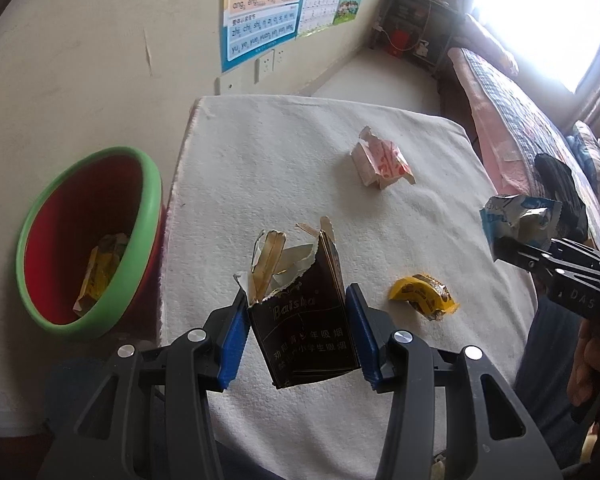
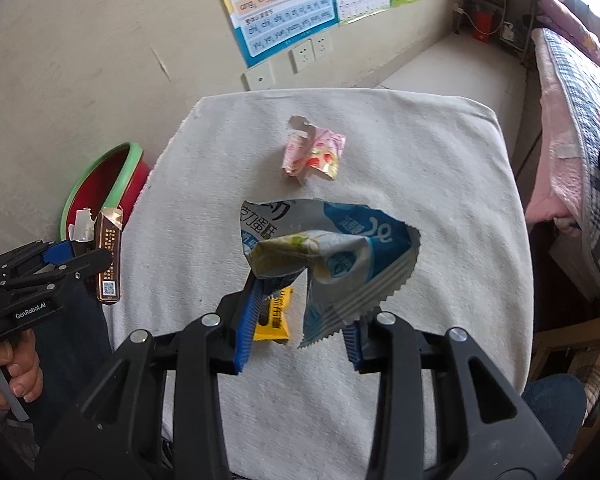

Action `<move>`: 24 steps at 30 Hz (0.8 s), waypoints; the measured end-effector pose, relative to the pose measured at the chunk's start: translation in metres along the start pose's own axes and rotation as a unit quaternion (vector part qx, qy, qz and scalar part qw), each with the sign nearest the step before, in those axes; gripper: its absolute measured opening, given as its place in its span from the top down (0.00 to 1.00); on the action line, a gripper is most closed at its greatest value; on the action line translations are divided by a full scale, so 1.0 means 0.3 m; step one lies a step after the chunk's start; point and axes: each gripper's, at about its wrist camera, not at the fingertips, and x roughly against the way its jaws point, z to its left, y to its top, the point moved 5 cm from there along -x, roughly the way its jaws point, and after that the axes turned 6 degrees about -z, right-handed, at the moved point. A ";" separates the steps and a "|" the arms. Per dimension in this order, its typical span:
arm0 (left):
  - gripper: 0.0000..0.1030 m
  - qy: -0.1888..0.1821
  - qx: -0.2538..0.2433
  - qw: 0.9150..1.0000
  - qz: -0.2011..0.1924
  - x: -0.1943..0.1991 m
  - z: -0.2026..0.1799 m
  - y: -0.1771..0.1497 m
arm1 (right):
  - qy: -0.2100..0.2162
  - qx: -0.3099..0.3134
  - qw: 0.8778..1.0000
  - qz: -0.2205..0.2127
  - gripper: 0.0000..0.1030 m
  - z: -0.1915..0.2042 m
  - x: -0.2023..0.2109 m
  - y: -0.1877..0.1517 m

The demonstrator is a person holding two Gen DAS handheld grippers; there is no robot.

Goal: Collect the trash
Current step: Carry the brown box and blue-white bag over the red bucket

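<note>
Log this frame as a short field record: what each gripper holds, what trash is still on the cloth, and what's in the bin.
left gripper: shut on dark cigarette pack, torn open at top, lifted off the cloth
right gripper: shut on blue-white snack wrapper, crumpled, lifted
still on white cloth: pink wrapper, yellow wrapper
bin: red with green rim, on the floor left of the table, holds one yellowish wrapper
items remaining to collect: two held, two lying

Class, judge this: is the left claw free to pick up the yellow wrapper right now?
Probably not: the left claw is shut on the cigarette pack. The yellow wrapper lies unobstructed on the cloth.
</note>
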 end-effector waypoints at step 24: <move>0.56 0.021 0.029 0.999 -0.024 0.053 0.062 -0.016 | 0.027 0.048 0.998 -0.001 0.65 0.138 0.007 0.047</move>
